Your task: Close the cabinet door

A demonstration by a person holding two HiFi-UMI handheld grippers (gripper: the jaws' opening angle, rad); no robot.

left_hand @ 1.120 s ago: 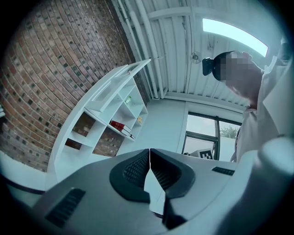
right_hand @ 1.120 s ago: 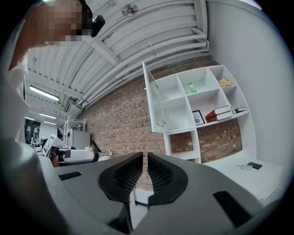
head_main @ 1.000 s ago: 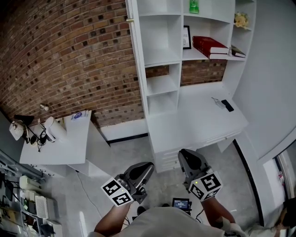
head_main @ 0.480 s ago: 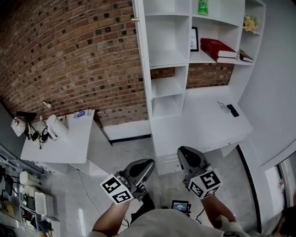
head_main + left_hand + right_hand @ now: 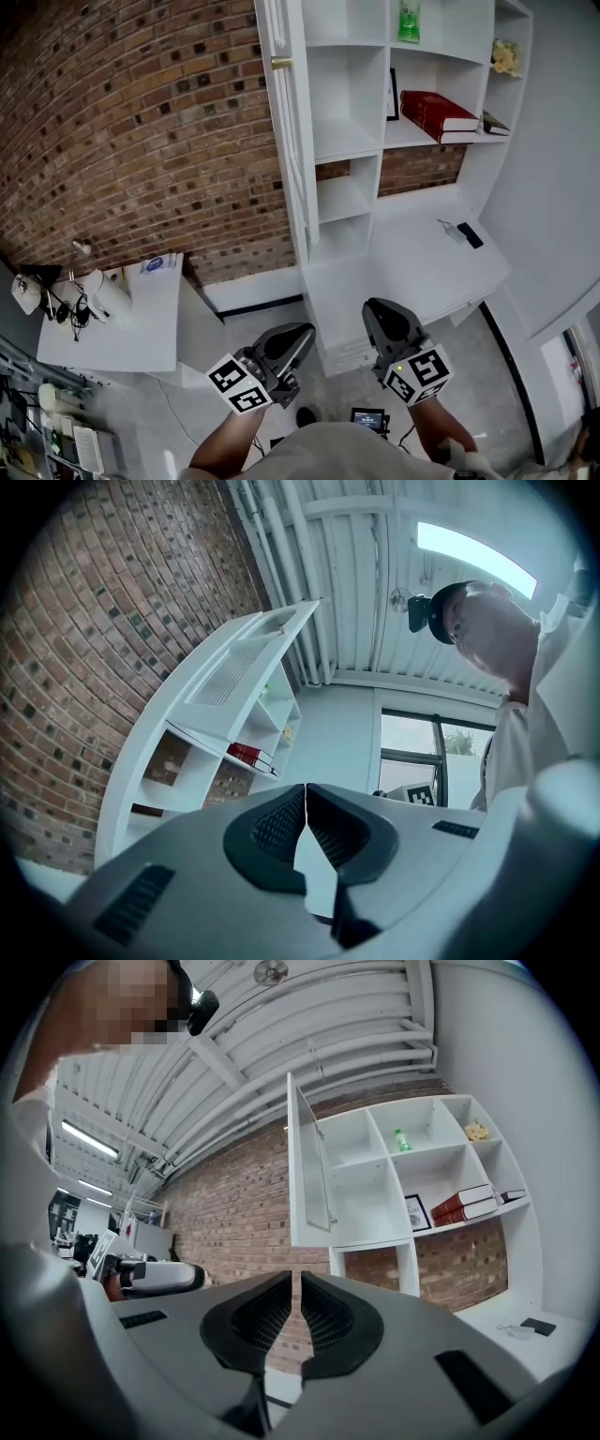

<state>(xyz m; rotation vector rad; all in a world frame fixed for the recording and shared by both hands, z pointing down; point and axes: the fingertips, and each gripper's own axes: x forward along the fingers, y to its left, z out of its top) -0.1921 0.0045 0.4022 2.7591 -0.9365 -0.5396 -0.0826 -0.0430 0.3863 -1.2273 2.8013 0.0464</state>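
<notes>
The white shelf cabinet stands against the brick wall. Its tall door is swung out toward me and seen edge-on, with a brass knob near the top. In the right gripper view the open door hangs left of the cubbies; in the left gripper view it is the panelled slab. My left gripper and right gripper are held low, well short of the cabinet, both shut and holding nothing. The left gripper's tips touch; only a sliver shows between the right gripper's pads.
Red books, a green bottle and a framed picture sit in the cubbies. A white desk top carries a dark phone. A small white table with clutter stands at the left.
The view has shifted: the cabinet and its open door show larger and lower in the head view, the knob further down. Both grippers keep their low position, still shut.
</notes>
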